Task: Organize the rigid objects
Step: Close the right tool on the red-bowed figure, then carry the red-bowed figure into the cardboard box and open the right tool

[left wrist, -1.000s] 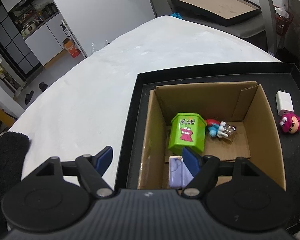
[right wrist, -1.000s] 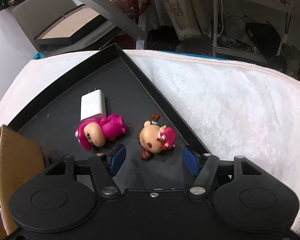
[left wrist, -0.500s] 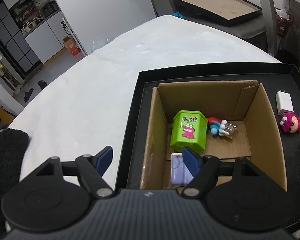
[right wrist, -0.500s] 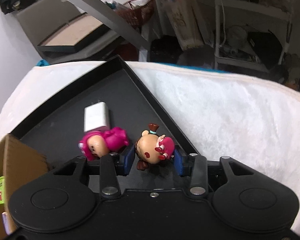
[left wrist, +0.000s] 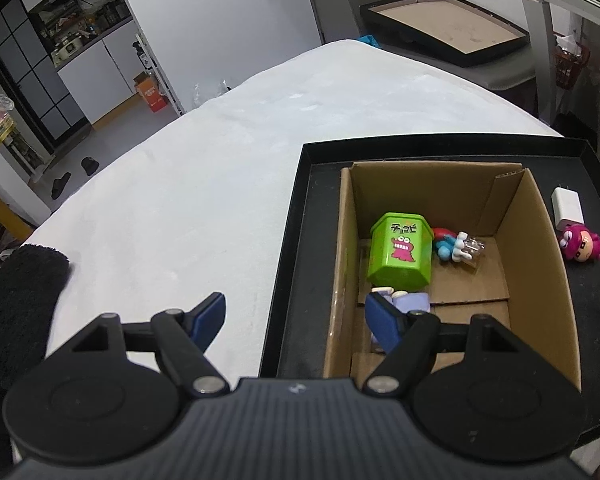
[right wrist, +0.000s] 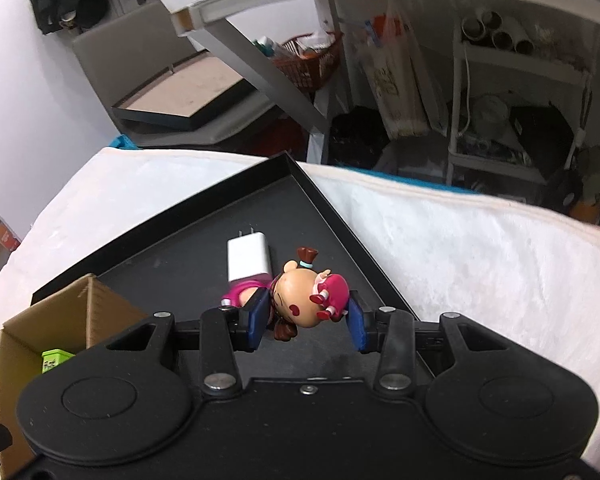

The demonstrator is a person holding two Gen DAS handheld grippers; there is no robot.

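My right gripper (right wrist: 308, 318) is shut on a small doll figure with a red dress and brown hair (right wrist: 306, 298), held above the black tray (right wrist: 204, 236). A white charger (right wrist: 250, 258) and a pink figure (right wrist: 246, 294) lie on the tray just behind it. My left gripper (left wrist: 298, 318) is open and empty over the left edge of the tray (left wrist: 296, 216). The cardboard box (left wrist: 540, 232) holds a green tin (left wrist: 400, 254), a blue and red figure (left wrist: 450, 244) and a lilac item (left wrist: 410, 302). The charger (left wrist: 568, 210) and pink figure (left wrist: 582, 244) show right of the box.
The tray sits on a white cloth-covered table (left wrist: 204, 184). A black fuzzy cloth (left wrist: 16, 292) lies at the left edge. Another flat tray (left wrist: 444, 26) rests on a bench behind. Shelves and clutter (right wrist: 500, 92) stand beyond the table's right side.
My right gripper closed on the red-dress doll and lifted it off the tray. The left gripper stayed open and drifted slightly.
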